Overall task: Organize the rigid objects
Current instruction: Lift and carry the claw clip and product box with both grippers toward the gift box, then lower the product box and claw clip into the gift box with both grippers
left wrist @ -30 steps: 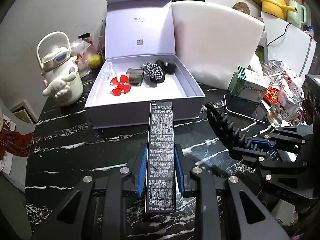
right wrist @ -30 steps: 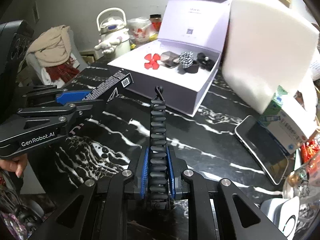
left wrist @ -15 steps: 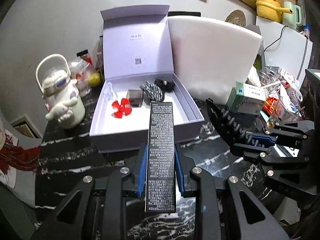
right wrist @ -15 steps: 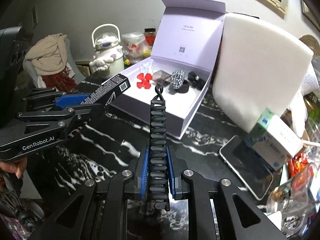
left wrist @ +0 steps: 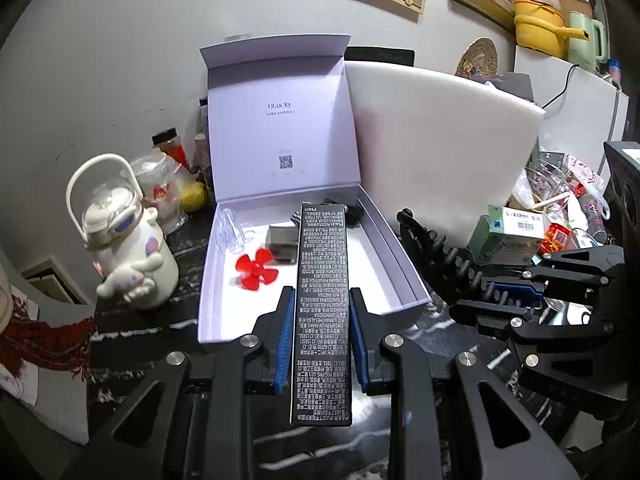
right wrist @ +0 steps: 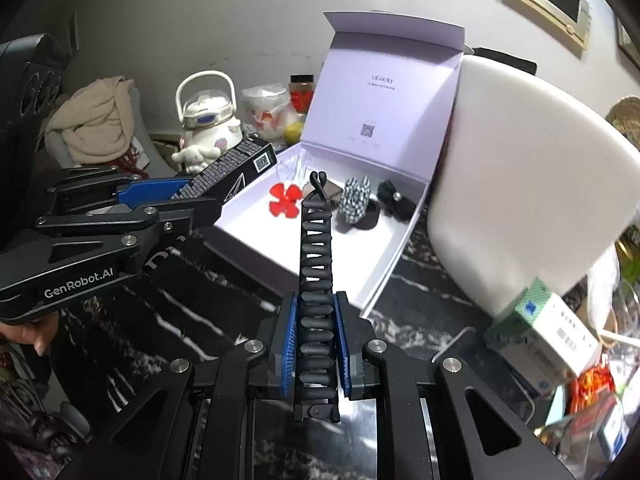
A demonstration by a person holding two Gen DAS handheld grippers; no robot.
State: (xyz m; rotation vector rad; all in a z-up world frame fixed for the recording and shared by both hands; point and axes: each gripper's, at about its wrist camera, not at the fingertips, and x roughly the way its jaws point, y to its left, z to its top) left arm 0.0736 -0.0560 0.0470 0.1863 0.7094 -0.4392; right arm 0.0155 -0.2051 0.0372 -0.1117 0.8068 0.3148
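Observation:
My left gripper (left wrist: pixel 322 340) is shut on a long black printed carton (left wrist: pixel 322 308), held above the front edge of the open lilac gift box (left wrist: pixel 404 280); the carton also shows in the right wrist view (right wrist: pixel 236 164). My right gripper (right wrist: pixel 316 344) is shut on a long black hair clip (right wrist: pixel 316 280), to the right of the box front; the clip also shows in the left wrist view (left wrist: pixel 440 252). Inside the box lie a red flower clip (right wrist: pixel 285 199), a checkered scrunchie (right wrist: pixel 354 200), a dark small case (left wrist: pixel 282 240) and a black hair tie (right wrist: pixel 394 198).
A white foam board (left wrist: pixel 440 140) leans behind the box on the right. A white cartoon kettle (left wrist: pixel 128 248) stands left of the box. A green-white carton (right wrist: pixel 556 320), bags and clutter crowd the right side of the black marble table (right wrist: pixel 208 312).
Both grippers have risen and moved forward toward the box with their objects; the carton's tip now overlaps the box interior. Both grips are unchanged.

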